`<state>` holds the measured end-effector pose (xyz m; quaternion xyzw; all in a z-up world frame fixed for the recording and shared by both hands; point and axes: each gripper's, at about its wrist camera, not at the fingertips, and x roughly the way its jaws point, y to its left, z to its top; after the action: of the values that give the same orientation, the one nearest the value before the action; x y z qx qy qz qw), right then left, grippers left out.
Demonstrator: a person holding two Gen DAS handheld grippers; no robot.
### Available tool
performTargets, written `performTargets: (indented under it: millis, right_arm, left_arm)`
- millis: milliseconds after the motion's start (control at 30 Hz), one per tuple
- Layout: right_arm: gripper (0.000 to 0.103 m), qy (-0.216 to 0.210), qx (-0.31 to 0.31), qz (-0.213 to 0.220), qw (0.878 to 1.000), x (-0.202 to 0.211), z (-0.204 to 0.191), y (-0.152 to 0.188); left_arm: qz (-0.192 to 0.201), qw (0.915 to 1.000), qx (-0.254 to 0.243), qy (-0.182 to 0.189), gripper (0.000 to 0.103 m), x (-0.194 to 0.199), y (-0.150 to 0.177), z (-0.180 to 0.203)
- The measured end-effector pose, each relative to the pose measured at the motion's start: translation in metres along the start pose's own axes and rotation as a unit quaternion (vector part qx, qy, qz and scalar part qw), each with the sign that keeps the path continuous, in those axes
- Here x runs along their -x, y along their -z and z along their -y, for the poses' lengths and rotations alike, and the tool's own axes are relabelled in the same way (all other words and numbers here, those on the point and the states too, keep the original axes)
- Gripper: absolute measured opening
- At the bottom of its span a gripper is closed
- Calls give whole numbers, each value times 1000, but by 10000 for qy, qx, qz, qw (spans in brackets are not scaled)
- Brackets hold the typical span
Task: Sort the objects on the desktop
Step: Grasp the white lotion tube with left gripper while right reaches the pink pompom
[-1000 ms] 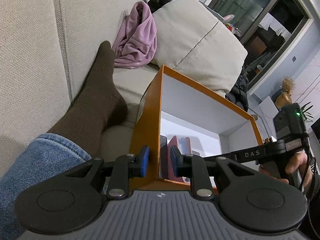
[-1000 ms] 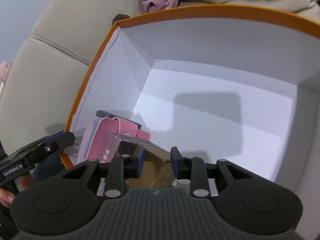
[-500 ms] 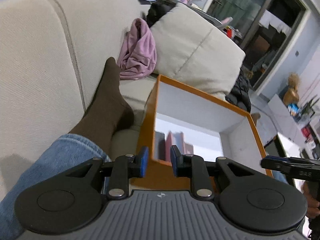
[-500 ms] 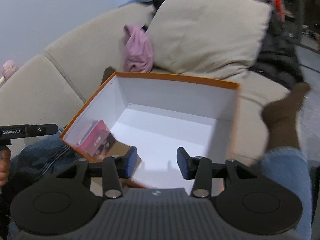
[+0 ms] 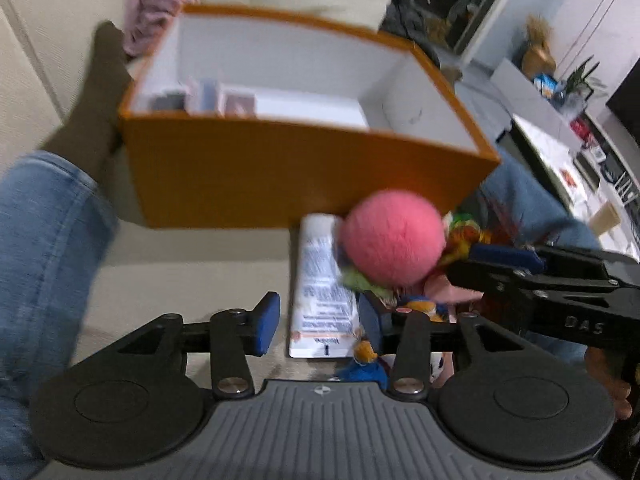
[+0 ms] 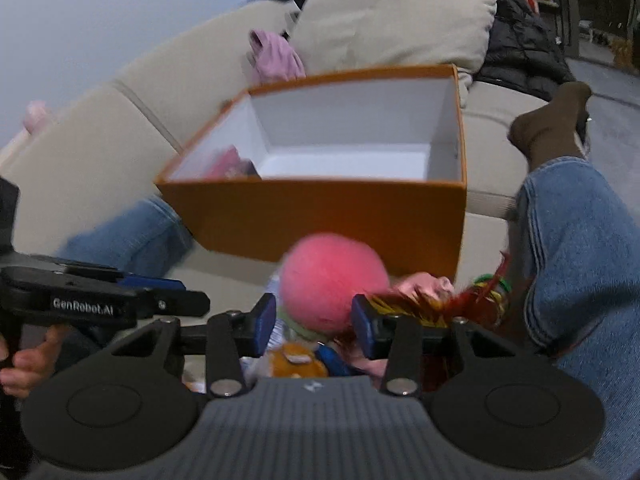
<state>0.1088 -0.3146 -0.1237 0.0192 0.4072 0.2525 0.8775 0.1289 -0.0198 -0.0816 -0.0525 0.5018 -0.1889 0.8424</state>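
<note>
An orange box point(image 5: 280, 172) with a white inside sits on the sofa; it also shows in the right wrist view point(image 6: 320, 208). Pink and grey items point(image 5: 224, 100) stand at its left end. In front of it lies a pile: a pink fluffy ball point(image 5: 394, 238), a white printed packet point(image 5: 322, 292) and colourful toys point(image 5: 468, 240). My left gripper point(image 5: 320, 324) is open over the packet. My right gripper point(image 6: 312, 322) is open with the pink ball point(image 6: 332, 284) between its fingers, not clamped.
Jeans-clad legs lie at both sides of the box point(image 5: 44, 240) point(image 6: 580, 260), with a brown-socked foot point(image 5: 96, 92) to the left. A beige cushion point(image 6: 396, 16) and pink cloth point(image 6: 276, 56) lie behind the box. A room with furniture is at the right.
Both grippers have pulled back out of the box and dropped to the pile in front of it. Both have opened wider. The right one left the brown item in the box.
</note>
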Motion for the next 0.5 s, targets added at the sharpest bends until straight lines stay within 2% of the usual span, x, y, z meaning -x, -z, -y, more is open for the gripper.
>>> performTargets:
  millis: [200, 433, 467, 500]
  right_arm:
    - [41, -64, -35, -168, 9998, -22, 3, 9]
    - [40, 33, 22, -273, 9996, -40, 5, 18]
    - [39, 4, -12, -270, 9996, -41, 7, 19]
    - [39, -26, -47, -274, 9996, -41, 8, 20]
  left_arm:
    - [-124, 9997, 71, -216, 57, -25, 8, 2]
    - [-335, 9990, 190, -212, 56, -47, 17, -4]
    - [-304, 9992, 190, -194, 55, -47, 19, -4]
    - [-289, 9993, 180, -177, 49, -46, 19, -3]
